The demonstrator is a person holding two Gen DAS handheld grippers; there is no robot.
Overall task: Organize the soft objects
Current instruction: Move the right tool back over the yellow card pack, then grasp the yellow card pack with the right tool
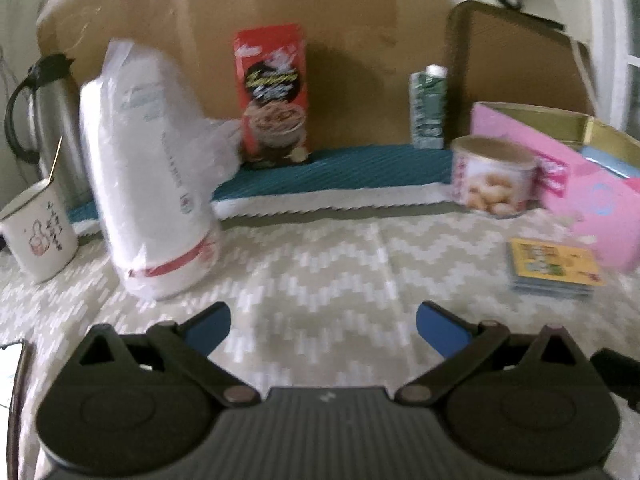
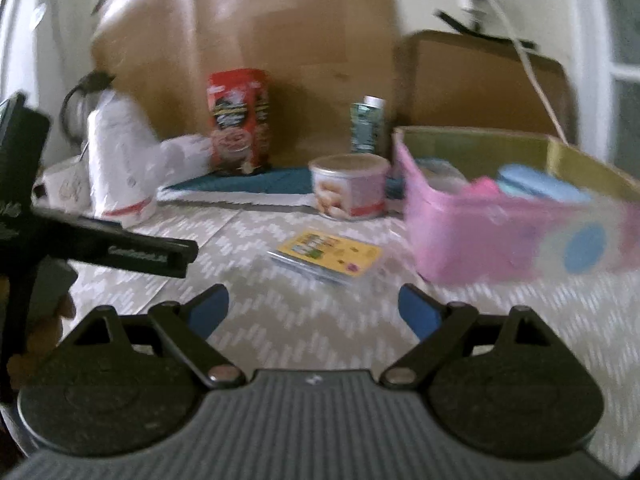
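A tall white plastic-wrapped soft pack [image 1: 152,168] stands on the patterned tablecloth at the left; it also shows in the right wrist view [image 2: 118,160]. A small flat yellow packet [image 1: 554,270] lies on the cloth at the right, and shows in the right wrist view [image 2: 330,258]. A pink open box [image 2: 500,216] holds soft pink and blue items; it shows at the right in the left wrist view [image 1: 592,196]. My left gripper [image 1: 323,330] is open and empty, just in front of the white pack. My right gripper [image 2: 314,312] is open and empty, in front of the yellow packet.
A red food box [image 1: 274,96], a green carton [image 1: 428,108] and a round tin [image 1: 494,176] stand near the back on a teal mat [image 1: 340,168]. A steel jug [image 1: 44,116] and a white mug [image 1: 38,232] stand at left. Cardboard boxes [image 1: 300,20] line the back.
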